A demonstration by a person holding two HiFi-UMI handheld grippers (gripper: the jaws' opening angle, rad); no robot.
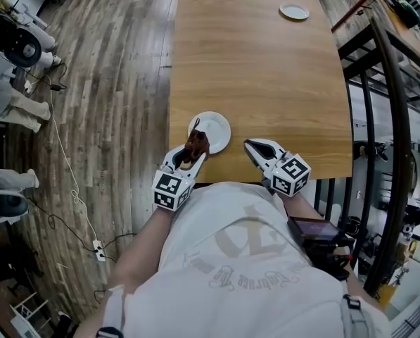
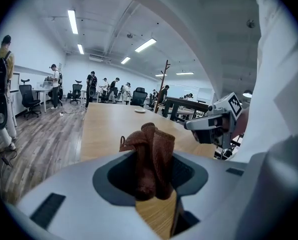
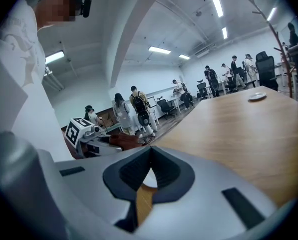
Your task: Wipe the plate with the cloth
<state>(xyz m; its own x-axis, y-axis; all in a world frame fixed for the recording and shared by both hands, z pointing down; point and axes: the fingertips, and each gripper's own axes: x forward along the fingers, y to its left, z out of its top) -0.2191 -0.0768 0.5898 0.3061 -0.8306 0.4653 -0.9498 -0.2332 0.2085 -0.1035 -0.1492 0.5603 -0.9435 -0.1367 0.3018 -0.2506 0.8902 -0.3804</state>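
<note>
A white plate (image 1: pixel 213 129) lies near the front edge of the wooden table (image 1: pixel 266 83). My left gripper (image 1: pixel 194 151) is shut on a bunched brown cloth (image 1: pixel 196 144), which hangs over the plate's near-left rim. In the left gripper view the cloth (image 2: pixel 152 154) stands upright between the jaws. My right gripper (image 1: pixel 249 145) is just right of the plate, above the table edge, shut with nothing in it. In the right gripper view its pads meet at the tip (image 3: pixel 149 149), and the left gripper (image 3: pixel 89 134) shows at the left.
A second small white plate (image 1: pixel 294 11) sits at the table's far end. Wooden floor with a cable and power strip (image 1: pixel 99 249) lies to the left. A dark metal rack (image 1: pixel 385 118) stands to the right. Several people (image 2: pixel 54 84) and office chairs are far behind.
</note>
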